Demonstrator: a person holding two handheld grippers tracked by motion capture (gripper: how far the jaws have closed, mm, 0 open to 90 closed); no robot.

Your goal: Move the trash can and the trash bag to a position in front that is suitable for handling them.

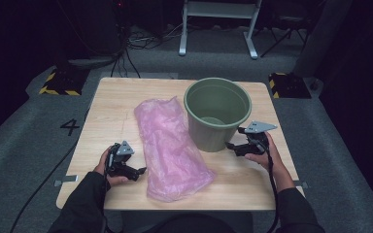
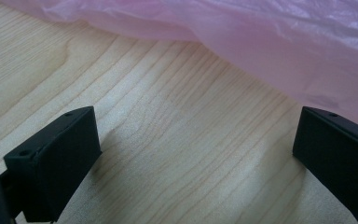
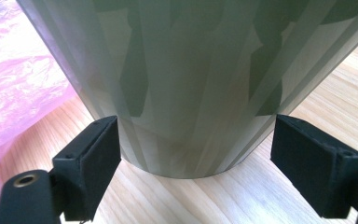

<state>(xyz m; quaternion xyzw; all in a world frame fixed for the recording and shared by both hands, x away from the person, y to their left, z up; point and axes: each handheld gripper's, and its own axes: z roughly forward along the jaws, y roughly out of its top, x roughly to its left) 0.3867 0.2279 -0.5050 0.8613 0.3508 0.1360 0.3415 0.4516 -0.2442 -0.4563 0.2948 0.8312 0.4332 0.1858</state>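
Two things lie on the wooden counter (image 1: pixel 126 102): a crumpled pink plastic bag (image 1: pixel 172 148) stretched from the middle toward the near edge, and a green bucket (image 1: pixel 217 114) standing upright just right of it, touching the bag's upper part. The left tongs (image 1: pixel 140 171) rest low by the bag's left edge, jaws spread wide with bare wood between them and the pink film just ahead. The right tongs (image 1: pixel 229 145) sit at the bucket's foot, jaws wide on either side of its base, not gripping it.
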